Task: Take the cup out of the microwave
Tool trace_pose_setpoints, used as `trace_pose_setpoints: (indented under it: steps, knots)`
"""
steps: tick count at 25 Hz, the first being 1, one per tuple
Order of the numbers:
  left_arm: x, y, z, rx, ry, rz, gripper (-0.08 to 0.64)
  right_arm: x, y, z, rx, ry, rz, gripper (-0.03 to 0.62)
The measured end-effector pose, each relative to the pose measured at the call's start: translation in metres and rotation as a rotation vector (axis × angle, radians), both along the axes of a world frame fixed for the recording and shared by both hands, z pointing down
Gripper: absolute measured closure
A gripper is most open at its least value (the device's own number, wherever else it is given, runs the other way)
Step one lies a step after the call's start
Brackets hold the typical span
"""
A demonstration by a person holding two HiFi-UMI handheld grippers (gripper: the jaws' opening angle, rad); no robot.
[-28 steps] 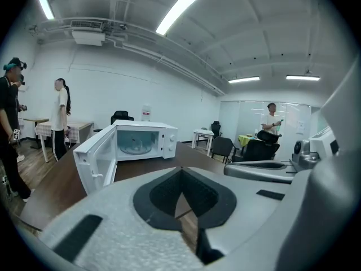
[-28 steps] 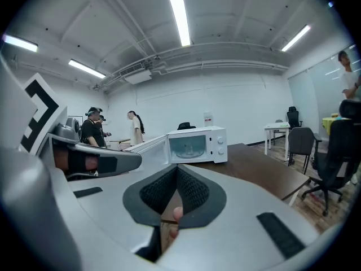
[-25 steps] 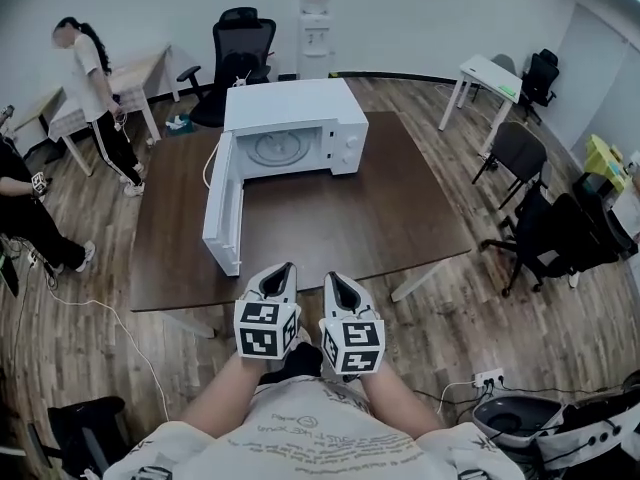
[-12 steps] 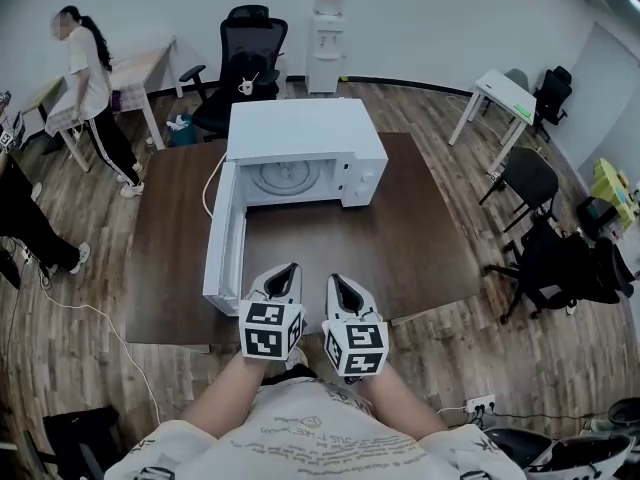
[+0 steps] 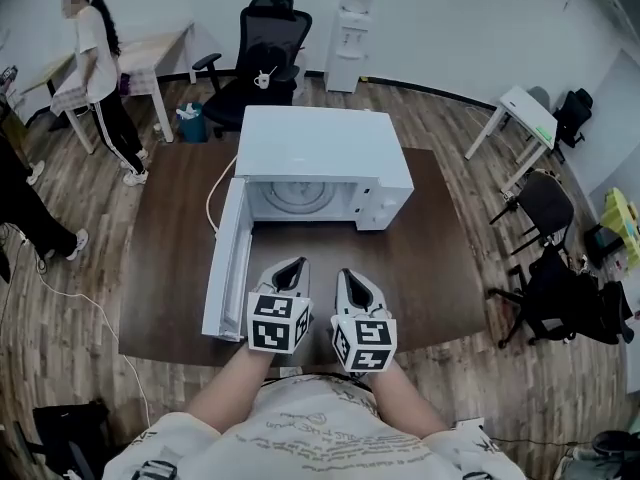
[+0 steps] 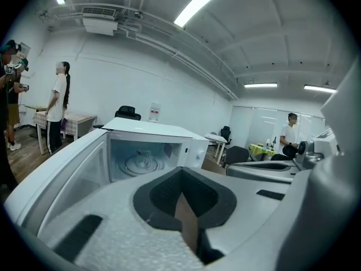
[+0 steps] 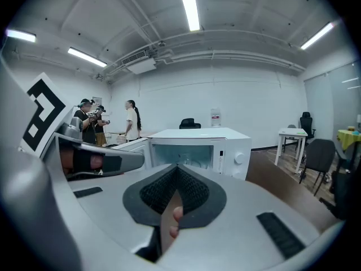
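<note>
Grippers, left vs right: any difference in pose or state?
The left gripper sits close beside the open microwave door; the right gripper is farther from it, toward the control panel. The left gripper's marker cube shows a different pattern from the right gripper's. Shared: both have jaws together, nothing between them; both point at the microwave from outside it, near the table's front edge.
</note>
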State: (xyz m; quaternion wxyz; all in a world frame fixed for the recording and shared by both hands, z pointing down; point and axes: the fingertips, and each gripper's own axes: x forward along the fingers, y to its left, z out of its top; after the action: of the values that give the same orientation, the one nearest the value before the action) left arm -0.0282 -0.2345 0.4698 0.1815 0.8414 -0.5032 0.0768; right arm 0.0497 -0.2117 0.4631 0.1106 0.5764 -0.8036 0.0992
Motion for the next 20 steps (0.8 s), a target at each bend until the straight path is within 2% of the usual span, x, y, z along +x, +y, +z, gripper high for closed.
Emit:
trace_pose_setpoints:
  steps: [5,12,20]
  knots:
    - [-0.003,-0.022,-0.002,0.004,-0.007,-0.009,0.546,0.001,-0.024,-0.001,-0.01,-0.005,0.0,0.583]
    - [-0.011,-0.042,0.014,-0.041,-0.002,-0.031,0.546,-0.01,-0.049,0.008,-0.043,0.0,-0.029,0.583]
    - [0.003,-0.068,0.029,-0.043,0.004,-0.049,0.546,0.001,-0.069,0.018,-0.066,0.008,-0.071,0.583]
